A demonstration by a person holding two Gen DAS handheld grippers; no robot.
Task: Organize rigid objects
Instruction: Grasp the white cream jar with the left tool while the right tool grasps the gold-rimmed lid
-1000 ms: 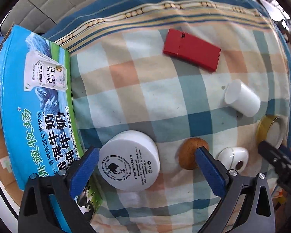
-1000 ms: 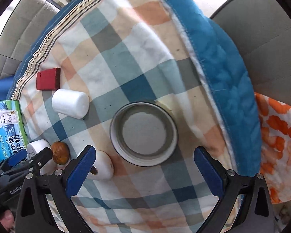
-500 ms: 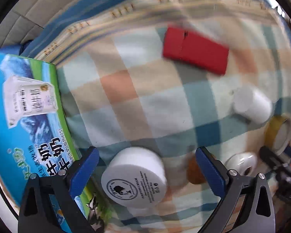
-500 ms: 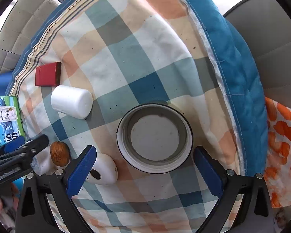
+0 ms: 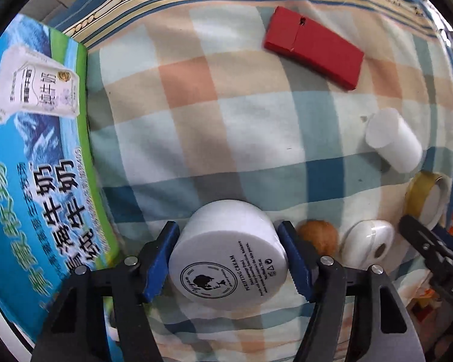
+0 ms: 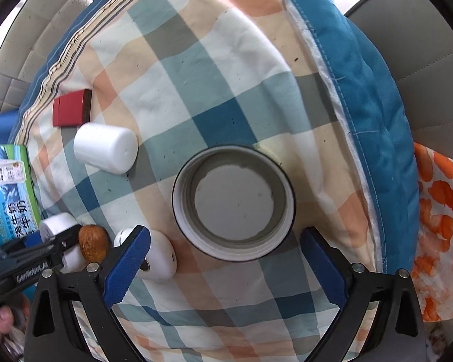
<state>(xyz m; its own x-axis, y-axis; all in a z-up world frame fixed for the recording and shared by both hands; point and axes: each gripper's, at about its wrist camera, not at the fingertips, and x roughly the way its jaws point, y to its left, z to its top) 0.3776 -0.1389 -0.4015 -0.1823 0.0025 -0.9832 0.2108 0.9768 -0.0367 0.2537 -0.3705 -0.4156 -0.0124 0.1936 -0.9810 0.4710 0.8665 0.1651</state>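
Clamping the cream jar (image 5: 229,253), left gripper (image 5: 228,259) hides its grip rightward.

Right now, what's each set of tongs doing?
Left tongs: closed on the white cream jar.
Right tongs: open, holding nothing, straddling the tape roll.

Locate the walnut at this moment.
In the left wrist view the walnut lies low and right of centre on the checked cloth, between the white cream jar in the left gripper and the white earbud case.
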